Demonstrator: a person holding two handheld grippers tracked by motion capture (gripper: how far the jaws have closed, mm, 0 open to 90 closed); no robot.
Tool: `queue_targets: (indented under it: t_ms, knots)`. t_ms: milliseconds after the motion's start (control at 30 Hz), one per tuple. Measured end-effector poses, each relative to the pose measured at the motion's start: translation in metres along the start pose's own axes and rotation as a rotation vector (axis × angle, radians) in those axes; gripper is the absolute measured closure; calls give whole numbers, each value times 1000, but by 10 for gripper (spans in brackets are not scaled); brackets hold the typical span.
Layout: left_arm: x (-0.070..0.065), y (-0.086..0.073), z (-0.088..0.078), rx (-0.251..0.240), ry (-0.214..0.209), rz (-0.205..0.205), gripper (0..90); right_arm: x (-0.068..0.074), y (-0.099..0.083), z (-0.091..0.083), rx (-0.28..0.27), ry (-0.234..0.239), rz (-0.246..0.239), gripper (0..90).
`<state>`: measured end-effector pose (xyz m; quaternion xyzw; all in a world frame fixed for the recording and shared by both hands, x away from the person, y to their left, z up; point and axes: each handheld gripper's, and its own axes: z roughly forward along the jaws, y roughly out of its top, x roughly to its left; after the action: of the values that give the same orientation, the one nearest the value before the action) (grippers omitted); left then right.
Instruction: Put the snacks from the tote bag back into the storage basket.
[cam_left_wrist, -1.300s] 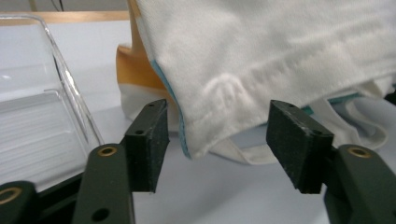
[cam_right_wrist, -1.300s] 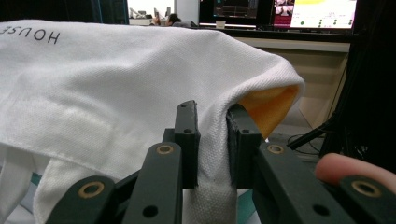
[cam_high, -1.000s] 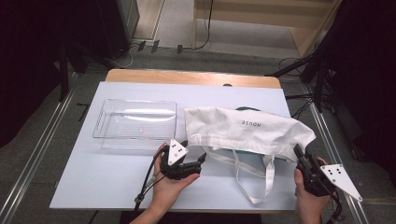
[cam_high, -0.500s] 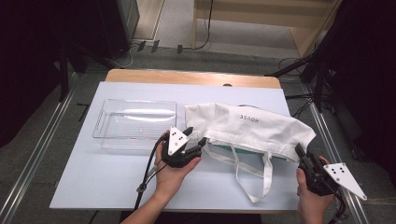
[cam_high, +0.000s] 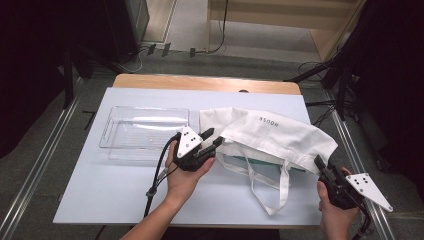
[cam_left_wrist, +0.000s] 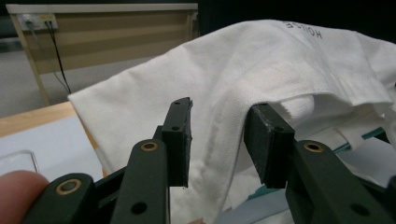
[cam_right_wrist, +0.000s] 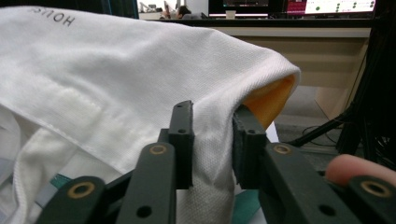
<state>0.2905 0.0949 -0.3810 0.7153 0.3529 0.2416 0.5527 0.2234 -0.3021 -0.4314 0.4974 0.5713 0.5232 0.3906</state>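
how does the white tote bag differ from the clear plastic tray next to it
The white tote bag is soft, opaque cloth, rumpled, with loose handles trailing toward the person; the clear plastic tray is rigid, see-through and keeps a neat rectangular shape. The bag's top layer is lifted at both near corners between the jaws of the left hand-held gripper and the right hand-held gripper; the tray sits untouched. Both rest on the pale blue tabletop.

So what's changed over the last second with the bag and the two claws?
The left claw has lifted, raising the near left edge of the white tote bag; its jaws have just been closing with cloth between them. The right claw stayed at the bag's right corner, its jaws opening slightly around the cloth. The clear tray kept its place.
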Motion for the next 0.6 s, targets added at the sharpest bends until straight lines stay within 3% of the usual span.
queue_targets:
  t_ms: [67,200,267,300,467,500,600]
  knots:
    - [0,5,2,0,-2,8,640,0,1,-1,7,0,0,685]
    - [1,13,7,7,-18,1,682,-1,6,-4,15,0,27,495]
    - [1,16,8,12,-26,-2,733,-1,10,-6,5,-7,54,416]
    - [0,18,9,18,-30,-1,803,0,13,-9,-5,-25,60,362]
    - [0,22,14,31,-34,-11,877,6,18,-15,-33,-25,51,326]
    - [-1,22,14,35,-33,-11,890,14,21,-17,-39,8,43,310]
    - [-2,23,14,34,-37,-12,898,24,24,-16,-37,37,12,293]
